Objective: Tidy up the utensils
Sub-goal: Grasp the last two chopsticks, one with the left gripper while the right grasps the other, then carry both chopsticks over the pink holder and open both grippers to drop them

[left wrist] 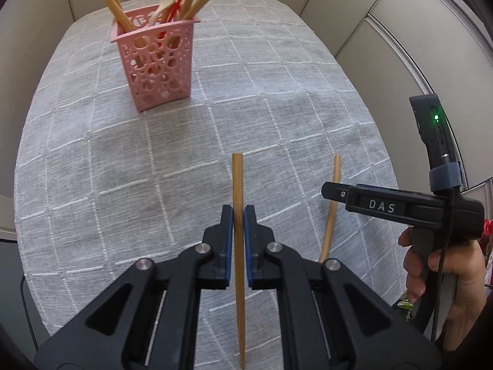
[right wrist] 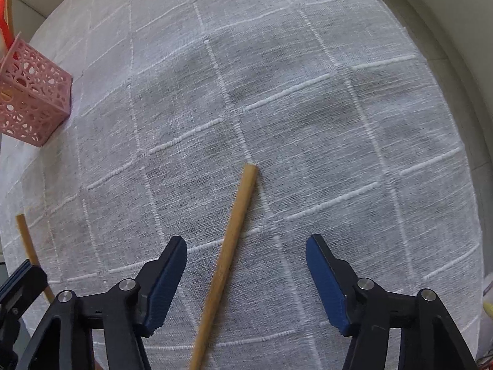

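My left gripper point(left wrist: 238, 212) is shut on a bamboo chopstick point(left wrist: 237, 178), which runs lengthwise between the blue pads and sticks out past the tips above the cloth. A second chopstick point(right wrist: 234, 215) lies on the grey checked tablecloth point(right wrist: 308, 92). My right gripper point(right wrist: 246, 240) stands open over it with a finger on each side, the pads clear of the wood. The left wrist view shows that chopstick point(left wrist: 336, 169) partly behind the right gripper point(left wrist: 331, 191). A pink perforated basket point(left wrist: 157, 64) at the far left holds several chopsticks, a pale spoon and a red utensil.
A hand point(left wrist: 446, 277) grips the right tool's handle at the table's right edge. Beige partition panels point(left wrist: 400, 46) ring the round table. The pink basket point(right wrist: 34, 101) sits at the left edge in the right wrist view, with the left gripper point(right wrist: 21, 280) low at the left.
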